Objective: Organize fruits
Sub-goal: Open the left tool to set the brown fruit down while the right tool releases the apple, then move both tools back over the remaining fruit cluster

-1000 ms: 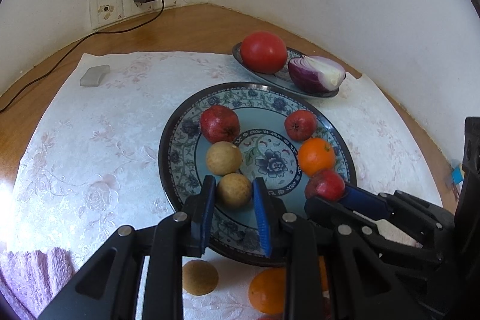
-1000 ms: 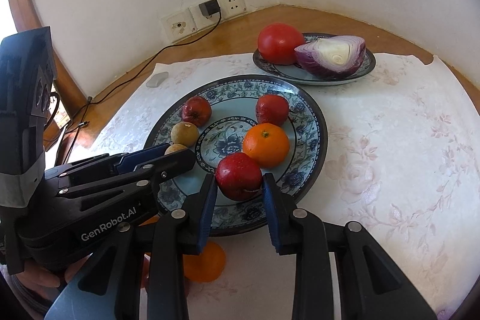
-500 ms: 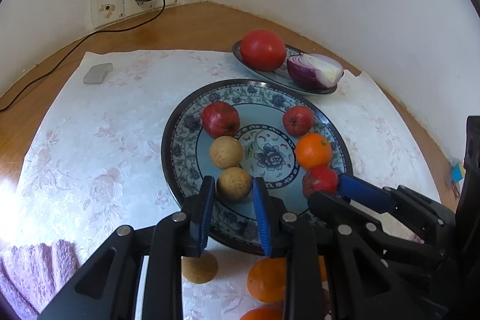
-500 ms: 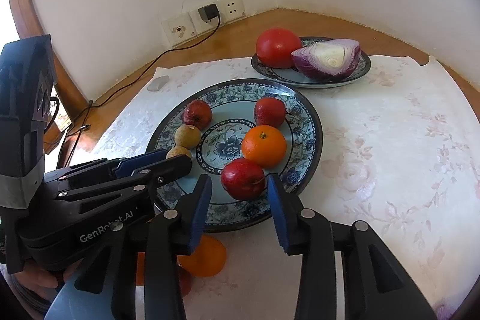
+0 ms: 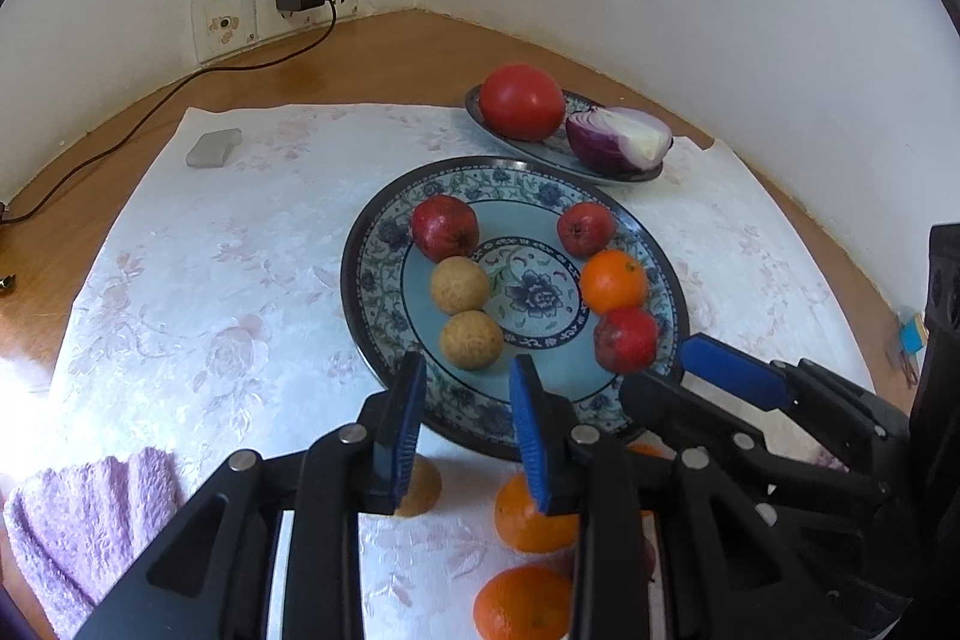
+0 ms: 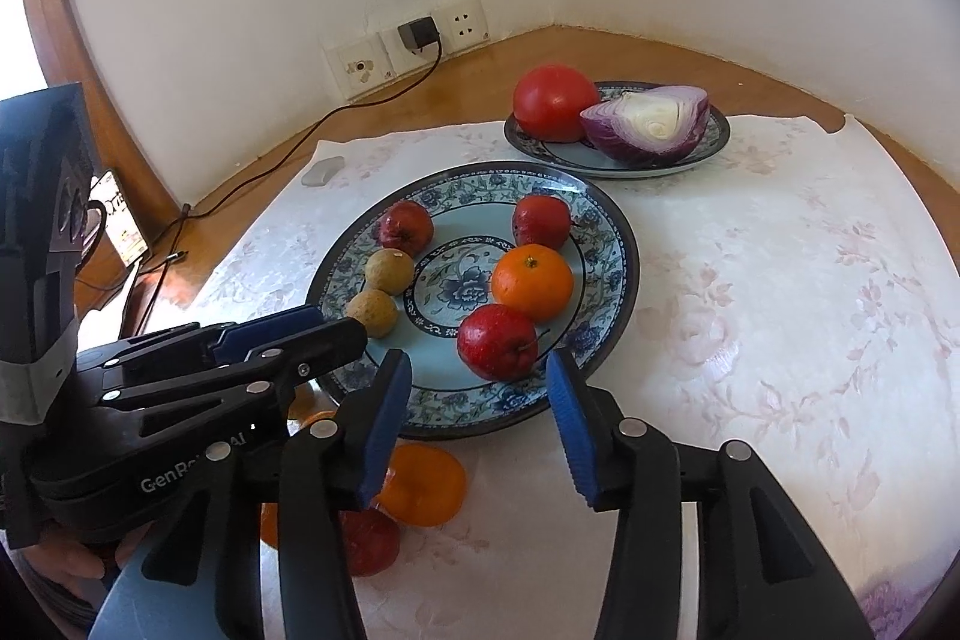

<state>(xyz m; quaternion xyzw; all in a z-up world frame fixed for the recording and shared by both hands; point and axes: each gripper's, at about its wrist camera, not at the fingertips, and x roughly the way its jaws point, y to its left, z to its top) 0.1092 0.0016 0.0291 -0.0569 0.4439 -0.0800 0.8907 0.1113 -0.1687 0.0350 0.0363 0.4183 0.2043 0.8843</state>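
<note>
Both claws have just been opening, empty: left claw [image 5: 465, 409] at the plate's [image 5: 384, 292] six o'clock rim, right claw [image 6: 477, 415] beside it.

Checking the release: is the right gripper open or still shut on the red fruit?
Open. The right gripper has just been opening; its pads stand clear of the red fruit, which rests on the plate.

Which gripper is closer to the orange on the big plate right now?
Right. The right gripper sits just behind the red fruit next to the orange; the left gripper is across the big plate, behind the brown fruit.
</note>
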